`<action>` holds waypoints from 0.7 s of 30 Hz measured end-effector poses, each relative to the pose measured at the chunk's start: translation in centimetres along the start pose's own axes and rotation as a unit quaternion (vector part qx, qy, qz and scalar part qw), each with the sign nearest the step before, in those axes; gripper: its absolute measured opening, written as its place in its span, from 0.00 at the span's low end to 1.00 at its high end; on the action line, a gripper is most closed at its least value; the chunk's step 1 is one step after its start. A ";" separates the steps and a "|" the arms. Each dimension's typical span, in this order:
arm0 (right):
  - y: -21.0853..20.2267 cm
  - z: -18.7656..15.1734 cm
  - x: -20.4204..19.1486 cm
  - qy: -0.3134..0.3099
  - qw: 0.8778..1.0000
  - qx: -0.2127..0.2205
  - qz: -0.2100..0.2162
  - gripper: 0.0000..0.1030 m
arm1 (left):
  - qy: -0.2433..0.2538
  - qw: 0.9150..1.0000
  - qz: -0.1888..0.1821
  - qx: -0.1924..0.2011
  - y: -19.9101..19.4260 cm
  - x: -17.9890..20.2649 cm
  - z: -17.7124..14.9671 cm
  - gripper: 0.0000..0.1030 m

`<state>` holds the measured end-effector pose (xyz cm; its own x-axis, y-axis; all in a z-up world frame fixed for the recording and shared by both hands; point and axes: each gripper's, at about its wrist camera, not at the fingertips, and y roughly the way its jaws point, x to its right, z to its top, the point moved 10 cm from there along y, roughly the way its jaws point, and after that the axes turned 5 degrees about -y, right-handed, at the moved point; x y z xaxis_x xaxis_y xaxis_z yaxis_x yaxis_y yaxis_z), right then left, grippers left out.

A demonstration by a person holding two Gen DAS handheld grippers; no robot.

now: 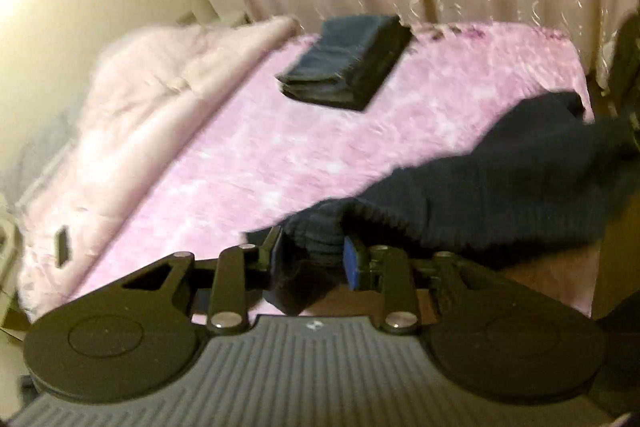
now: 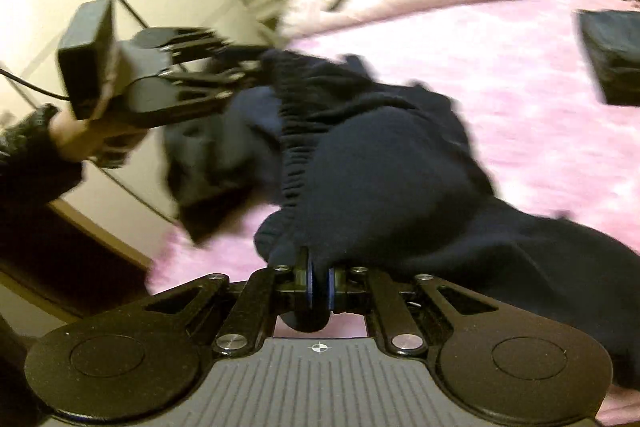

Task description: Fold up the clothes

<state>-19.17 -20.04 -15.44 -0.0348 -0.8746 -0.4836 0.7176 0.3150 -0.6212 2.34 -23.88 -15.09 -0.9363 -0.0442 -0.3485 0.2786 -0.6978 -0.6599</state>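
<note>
Both at once, my two grippers hold one dark blue garment (image 2: 384,163) above the pink bed cover (image 1: 256,155). My left gripper (image 1: 310,253) pinches a bunched, ribbed edge between its narrowed blue pads (image 1: 351,261). My right gripper (image 2: 318,283) is clamped nearly flat on another fold of the same cloth, near the bed's front edge. Between them the ribbed band sags, and the rest trails down onto the cover. A folded dark pile (image 1: 344,61) sits toward the far edge, beside a pale rumpled quilt (image 1: 152,99).
</note>
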 end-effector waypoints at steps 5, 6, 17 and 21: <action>1.5 3.1 -9.6 0.005 0.995 0.060 0.079 0.04 | 0.005 0.999 0.032 0.029 -8.6 -5.6 -1.2 0.25; 1.1 4.1 -11.2 -0.002 0.993 0.074 0.094 0.04 | 0.007 0.999 0.040 0.037 -10.5 -6.7 -1.1 0.25; -13.6 11.6 -4.2 0.064 0.953 0.288 0.073 0.04 | 0.101 0.983 0.045 0.146 -14.8 -9.3 15.8 0.24; -18.6 8.7 9.0 0.156 0.931 0.330 -0.016 0.04 | 0.134 0.979 -0.011 0.155 -6.4 -2.6 23.1 0.21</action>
<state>-26.76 -37.03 -2.89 -0.1911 -0.6971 -0.6910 0.9800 -0.0951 -0.1750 -1.90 -35.82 5.41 -0.8400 0.1338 -0.5259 0.1419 -0.8813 -0.4508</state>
